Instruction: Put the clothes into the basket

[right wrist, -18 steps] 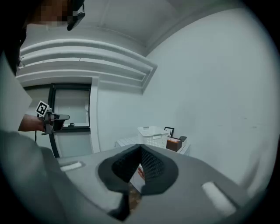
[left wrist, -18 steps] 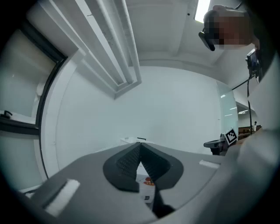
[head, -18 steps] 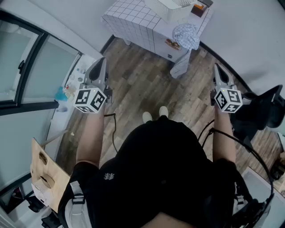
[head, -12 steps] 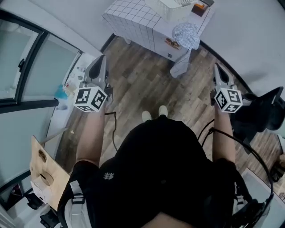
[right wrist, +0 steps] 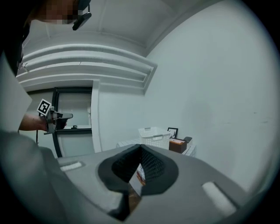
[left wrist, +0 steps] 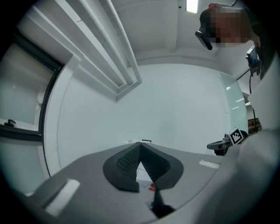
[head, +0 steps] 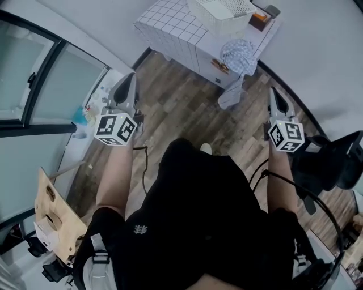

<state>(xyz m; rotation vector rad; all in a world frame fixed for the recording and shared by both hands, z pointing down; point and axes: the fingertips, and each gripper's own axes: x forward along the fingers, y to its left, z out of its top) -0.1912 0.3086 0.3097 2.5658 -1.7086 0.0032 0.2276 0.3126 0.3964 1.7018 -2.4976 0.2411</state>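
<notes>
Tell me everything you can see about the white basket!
The white basket looks like plastic, with rows of little holes in its walls and a handle slot near the rim. It stands upright on the white grid table. A brown box sits beside it. The blue-checked cloth lies in front of it, not inside.

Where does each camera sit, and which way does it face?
Head view: on the person's head, facing steeply down at the floor; torso, forearms, left gripper, right gripper show.
Left gripper view: on the left gripper, facing a bare wall; right gripper at right.
Right gripper view: on the right gripper, facing the white basket; left gripper at left.
Shared: head and right gripper views show the basket.
</notes>
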